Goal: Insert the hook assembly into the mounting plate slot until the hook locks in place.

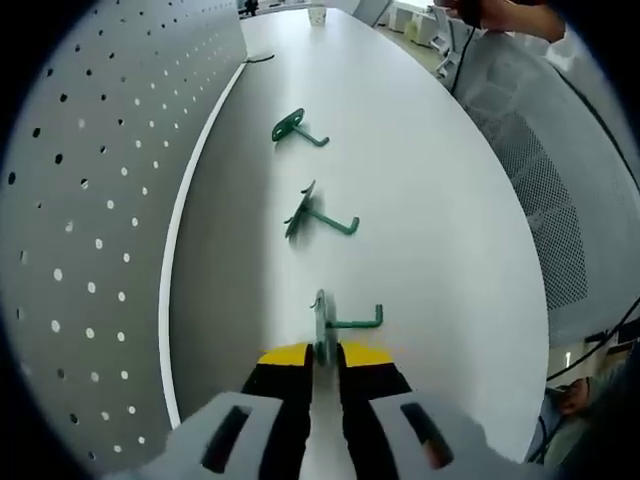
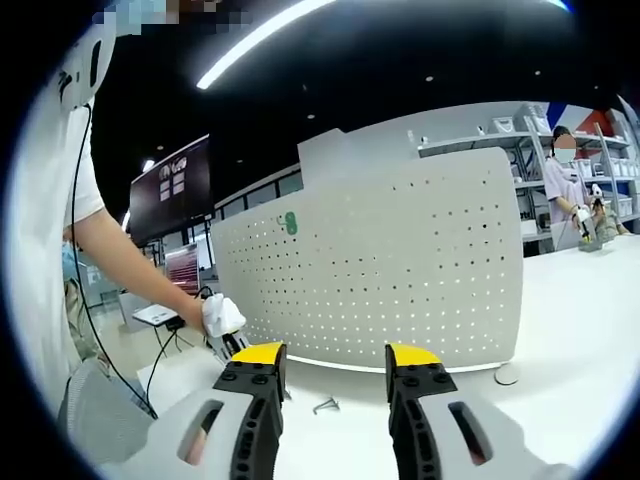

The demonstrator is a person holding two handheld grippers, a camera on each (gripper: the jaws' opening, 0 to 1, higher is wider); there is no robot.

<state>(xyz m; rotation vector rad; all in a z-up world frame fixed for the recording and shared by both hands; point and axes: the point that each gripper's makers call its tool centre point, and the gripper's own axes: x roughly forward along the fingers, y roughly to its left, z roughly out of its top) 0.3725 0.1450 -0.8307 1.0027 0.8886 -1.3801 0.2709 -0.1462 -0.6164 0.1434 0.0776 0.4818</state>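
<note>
In the left gripper view, my left gripper [image 1: 322, 352] is shut on the round base of a green hook assembly [image 1: 345, 322], whose hook arm points right over the white table [image 1: 420, 180]. Two more green hooks [image 1: 318, 215] [image 1: 295, 128] lie further along the table. The white perforated mounting plate [image 1: 90, 230] stands upright along the left. In the right gripper view, my right gripper [image 2: 335, 362] is open and holds nothing, facing the mounting plate [image 2: 400, 270]. The left gripper [image 2: 228, 338] shows at the plate's left end, in a person's hand. A small hook [image 2: 325, 405] lies on the table.
A green tag [image 2: 290, 222] sits on the plate's upper left. A white round disc [image 2: 507, 375] lies by the plate's right foot. A cup [image 1: 317, 14] stands at the table's far end. A person [image 2: 565, 185] stands at shelves in the background, and another person's sleeve [image 2: 50, 200] is at left.
</note>
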